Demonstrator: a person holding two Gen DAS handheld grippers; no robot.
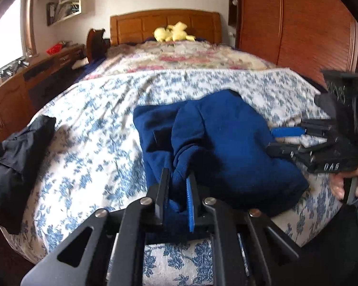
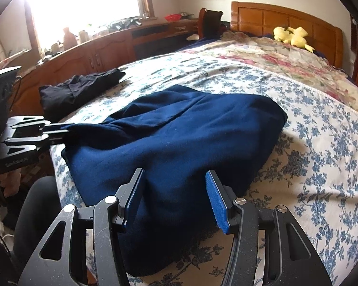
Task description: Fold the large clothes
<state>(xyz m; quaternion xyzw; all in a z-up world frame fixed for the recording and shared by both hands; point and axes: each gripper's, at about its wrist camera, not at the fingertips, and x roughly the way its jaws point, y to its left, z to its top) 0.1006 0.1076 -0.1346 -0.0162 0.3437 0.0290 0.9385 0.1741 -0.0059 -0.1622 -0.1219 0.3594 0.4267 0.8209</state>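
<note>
A dark blue garment [image 1: 226,143] [image 2: 179,131] lies partly folded on the blue-flowered bedsheet [image 1: 95,119] [image 2: 322,155], near the bed's foot. My left gripper [image 1: 177,177] is shut on a bunched fold at the garment's near edge. In the right wrist view the left gripper [image 2: 64,131] comes in from the left, pinching that edge. My right gripper [image 2: 175,178] stands open over the garment's near right part, with cloth between its fingers but not squeezed. In the left wrist view the right gripper [image 1: 284,140] reaches in from the right, held by a hand [image 1: 346,186].
A crumpled black garment [image 1: 19,147] [image 2: 76,90] lies at the bed's left edge. A yellow plush toy [image 1: 173,34] [image 2: 291,35] sits by the wooden headboard [image 1: 164,23]. A wooden dresser [image 1: 23,90] [image 2: 95,54] runs along the left, a wardrobe [image 1: 298,23] along the right.
</note>
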